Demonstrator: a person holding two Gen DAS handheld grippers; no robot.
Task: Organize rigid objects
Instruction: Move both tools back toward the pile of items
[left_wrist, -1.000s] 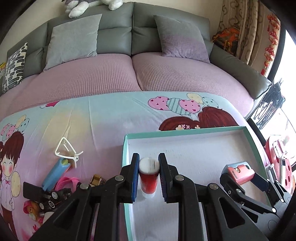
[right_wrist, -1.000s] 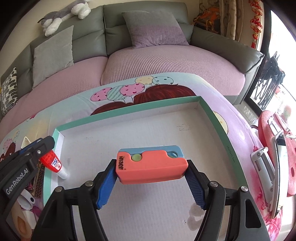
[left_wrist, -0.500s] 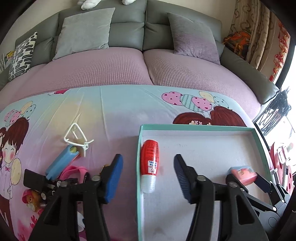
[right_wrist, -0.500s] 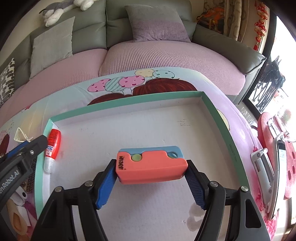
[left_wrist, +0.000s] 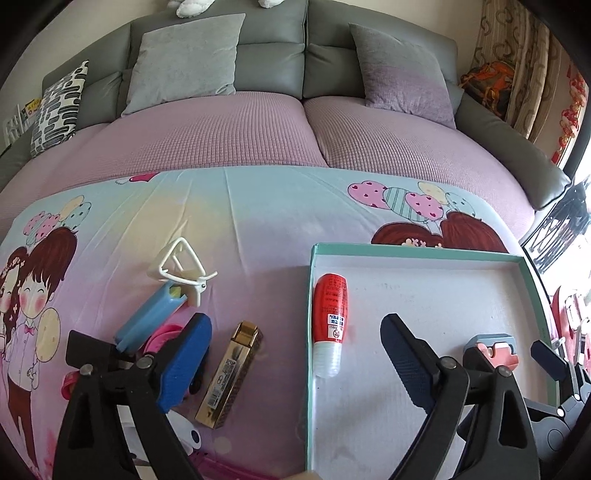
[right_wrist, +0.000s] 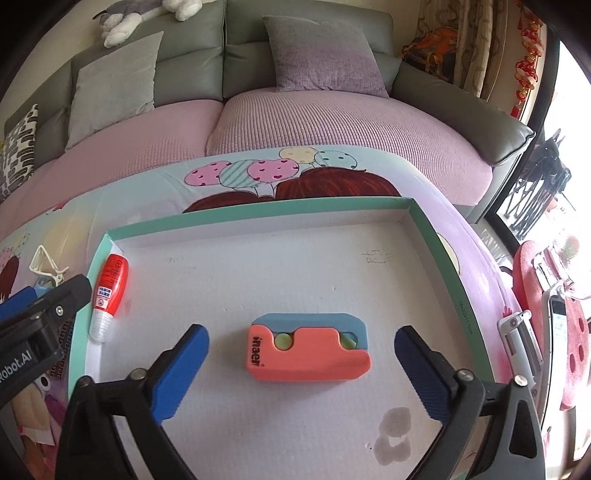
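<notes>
A green-rimmed white tray (right_wrist: 258, 218) lies on the cartoon-print cloth. A red bottle with a clear cap (left_wrist: 330, 307) lies along the tray's left wall; it also shows in the right wrist view (right_wrist: 109, 291). A coral and blue case (right_wrist: 308, 347) lies flat mid-tray, seen partly in the left wrist view (left_wrist: 496, 347). My left gripper (left_wrist: 295, 354) is open and empty, straddling the tray's left wall behind the bottle. My right gripper (right_wrist: 301, 363) is open and empty, a finger on each side of the case, not touching it.
Left of the tray on the cloth lie a gold box (left_wrist: 231, 373), a blue case (left_wrist: 147, 317), a white clip (left_wrist: 181, 266), and pink items (left_wrist: 166, 332). A sofa with cushions (left_wrist: 295, 92) stands behind. A red stool with a white object (right_wrist: 546, 332) is at right.
My left gripper drew back from the released bottle, which now lies in the tray. My right gripper opened and let the coral case down flat on the tray floor.
</notes>
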